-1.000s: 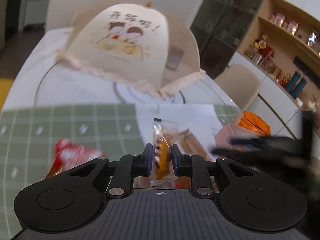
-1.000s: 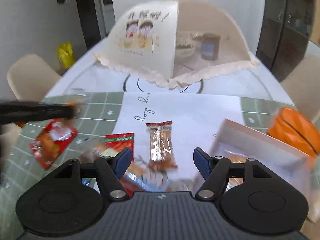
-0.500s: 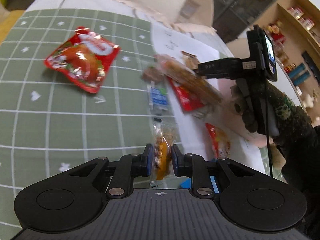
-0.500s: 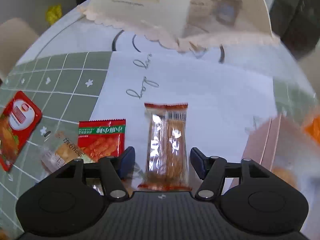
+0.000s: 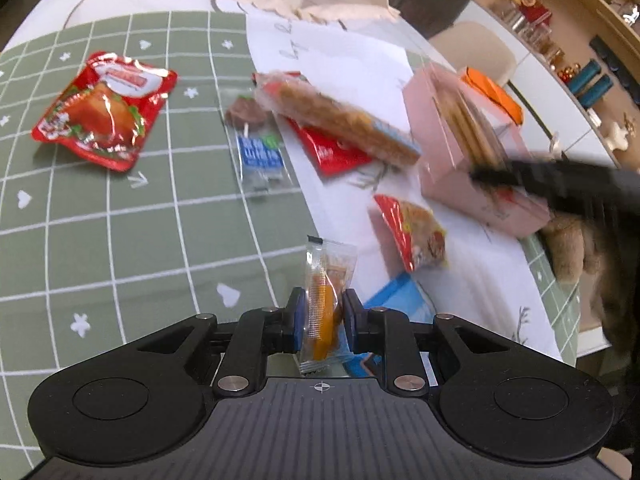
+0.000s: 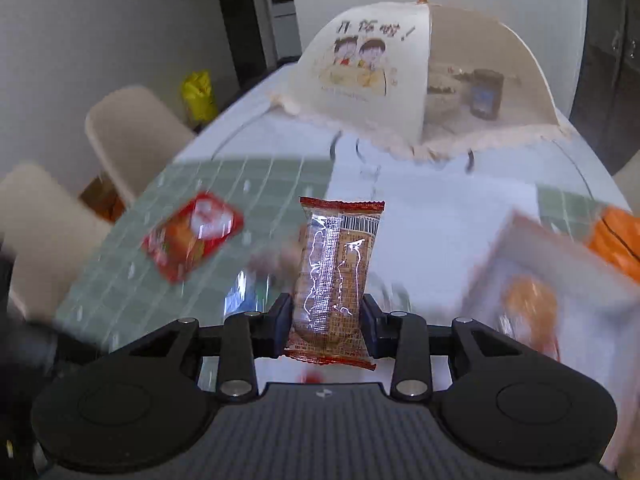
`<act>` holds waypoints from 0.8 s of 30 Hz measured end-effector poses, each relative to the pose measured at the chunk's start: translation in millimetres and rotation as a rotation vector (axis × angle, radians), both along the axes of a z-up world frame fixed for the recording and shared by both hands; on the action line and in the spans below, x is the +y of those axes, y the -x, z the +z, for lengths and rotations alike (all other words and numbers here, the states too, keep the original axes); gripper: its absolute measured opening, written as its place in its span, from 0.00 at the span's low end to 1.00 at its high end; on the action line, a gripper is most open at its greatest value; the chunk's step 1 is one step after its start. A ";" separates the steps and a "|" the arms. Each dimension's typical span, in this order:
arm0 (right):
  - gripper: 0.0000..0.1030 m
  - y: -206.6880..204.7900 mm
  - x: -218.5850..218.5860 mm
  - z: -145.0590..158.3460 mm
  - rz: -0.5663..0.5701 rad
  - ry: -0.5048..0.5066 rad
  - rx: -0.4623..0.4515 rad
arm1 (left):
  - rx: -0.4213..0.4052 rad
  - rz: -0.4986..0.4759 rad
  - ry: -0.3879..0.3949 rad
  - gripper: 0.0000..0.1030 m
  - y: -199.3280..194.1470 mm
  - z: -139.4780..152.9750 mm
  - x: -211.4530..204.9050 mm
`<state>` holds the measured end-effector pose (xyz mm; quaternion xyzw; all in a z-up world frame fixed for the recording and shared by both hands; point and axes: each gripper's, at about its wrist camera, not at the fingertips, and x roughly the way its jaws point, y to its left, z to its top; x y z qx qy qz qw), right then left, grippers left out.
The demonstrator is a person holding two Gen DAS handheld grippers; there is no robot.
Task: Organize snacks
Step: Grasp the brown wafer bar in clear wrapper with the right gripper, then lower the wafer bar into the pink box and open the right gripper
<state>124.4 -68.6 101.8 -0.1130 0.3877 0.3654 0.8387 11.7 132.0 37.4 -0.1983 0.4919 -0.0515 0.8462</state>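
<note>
Green checked cloth [image 5: 120,216] with a white paper runner [image 5: 360,60] covers the table, and a domed mesh food cover [image 6: 404,80] stands at the far end with shelves and chairs beyond.

Both tools are loaded. The left gripper [image 5: 320,322] is clamped on a small clear sachet [image 5: 326,296] with an orange strip inside, held upright above the near edge of the cloth. The right gripper [image 6: 326,318] is clamped on the lower part of a brown biscuit pack [image 6: 336,276], lifted clear of the table. Loose snacks lie between them: a red pouch [image 5: 104,114] far left, a clear packet with a blue label [image 5: 256,152], a long pack [image 5: 336,120] across a flat red packet [image 5: 332,148], and a red-edged one [image 5: 416,236] nearer. The pink box [image 5: 460,140] sits to the right with the right tool's blurred fingers over it — probably the place for everything.

To do this step well, I would carry each pack level over the box's open top, lower it until it nearly rests on what is inside, and only then let go; both wrappers are slick and gripped near one end, so fast swings could let them slip or pivot. One tool at a time over the box avoids a clash.

Readable writing is scarce: a barcode on the biscuit pack, Chinese characters above two cartoon children on the food cover — the rest is blurred.
</note>
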 end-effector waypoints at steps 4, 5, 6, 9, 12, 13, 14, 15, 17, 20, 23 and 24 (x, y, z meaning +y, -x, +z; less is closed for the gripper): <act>0.34 36.1 -35.7 -29.5 -0.063 0.100 0.019 | 0.021 0.009 0.007 0.23 -0.3 -5.3 -4.9; 0.34 41.1 -42.8 -36.6 -0.081 0.116 0.035 | 0.026 0.008 0.008 0.23 -0.6 -6.3 -7.0; 0.35 45.1 -49.8 -44.6 -0.099 0.127 0.053 | 0.030 0.005 0.009 0.23 -1.0 -6.6 -9.6; 0.41 54.5 -63.3 -61.2 -0.139 0.185 0.054 | 0.026 -0.016 0.010 0.23 -1.5 -3.0 -16.4; 0.58 66.4 -65.8 -57.7 -0.174 0.199 -0.037 | 0.023 -0.029 0.001 0.23 -2.0 0.0 -21.7; 0.60 69.6 -64.8 -53.4 -0.179 0.191 -0.070 | 0.025 -0.027 -0.001 0.23 -1.4 0.3 -22.2; 0.62 71.9 -62.9 -49.1 -0.177 0.180 -0.094 | 0.029 -0.023 -0.004 0.23 -1.4 -0.3 -21.9; 0.65 73.3 -61.2 -45.5 -0.172 0.160 -0.105 | 0.033 -0.015 -0.005 0.23 -1.4 -1.2 -21.3; 0.71 68.2 -56.1 -38.7 -0.151 0.101 -0.088 | 0.040 0.001 -0.001 0.23 -1.3 -2.3 -19.4; 0.71 64.2 -35.9 -39.8 -0.104 0.030 -0.034 | 0.037 0.014 0.005 0.23 1.4 -1.6 -15.9; 0.71 56.2 -9.6 -47.9 -0.082 0.021 -0.012 | 0.035 0.034 0.008 0.23 5.5 -0.3 -10.0; 0.71 52.0 0.0 -53.2 -0.095 0.029 -0.010 | 0.036 0.042 0.008 0.23 6.5 0.0 -8.1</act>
